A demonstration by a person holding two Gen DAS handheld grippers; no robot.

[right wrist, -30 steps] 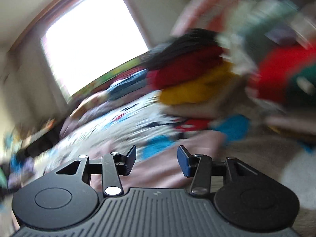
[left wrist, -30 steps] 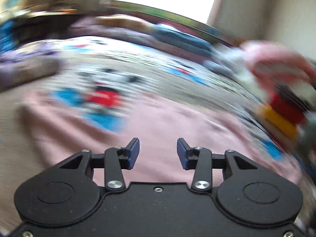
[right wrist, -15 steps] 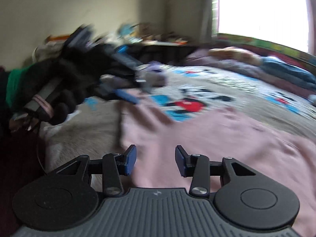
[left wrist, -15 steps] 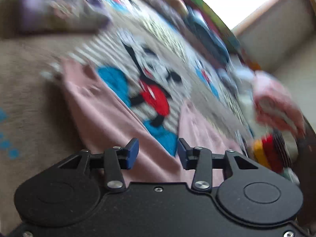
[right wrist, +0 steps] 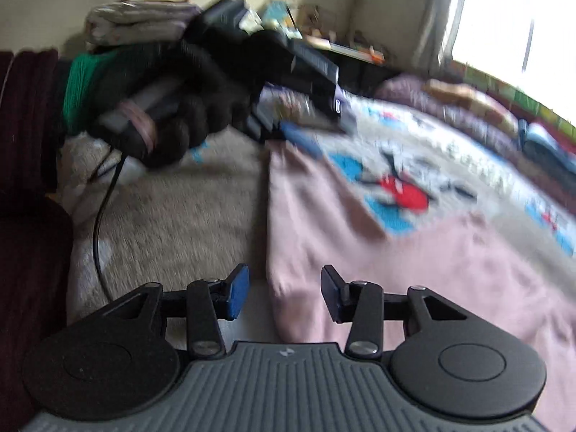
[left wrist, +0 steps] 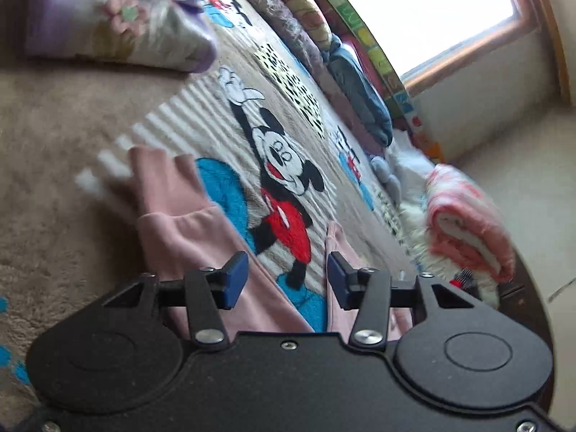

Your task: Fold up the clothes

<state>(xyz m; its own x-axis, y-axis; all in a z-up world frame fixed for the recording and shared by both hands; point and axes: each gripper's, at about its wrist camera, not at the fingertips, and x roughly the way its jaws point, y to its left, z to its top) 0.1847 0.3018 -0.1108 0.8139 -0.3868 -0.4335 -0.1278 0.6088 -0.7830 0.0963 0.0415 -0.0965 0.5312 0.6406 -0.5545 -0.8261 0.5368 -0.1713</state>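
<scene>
A: Left wrist view, item one: left gripper [left wrist: 287, 280], jaws spread, nothing between them. Pink garment [left wrist: 187, 223] lay on the Mickey blanket [left wrist: 284, 165] on the bed, one cuffed end under the left jaw, another strip under the right.

B: Right wrist view: right gripper [right wrist: 284, 293], jaws spread, over the garment's near edge. The gloved hand [right wrist: 180, 108] showed beyond it.

A: We judged a good pinch needed each hem taken squarely, without catching the blanket.
</scene>
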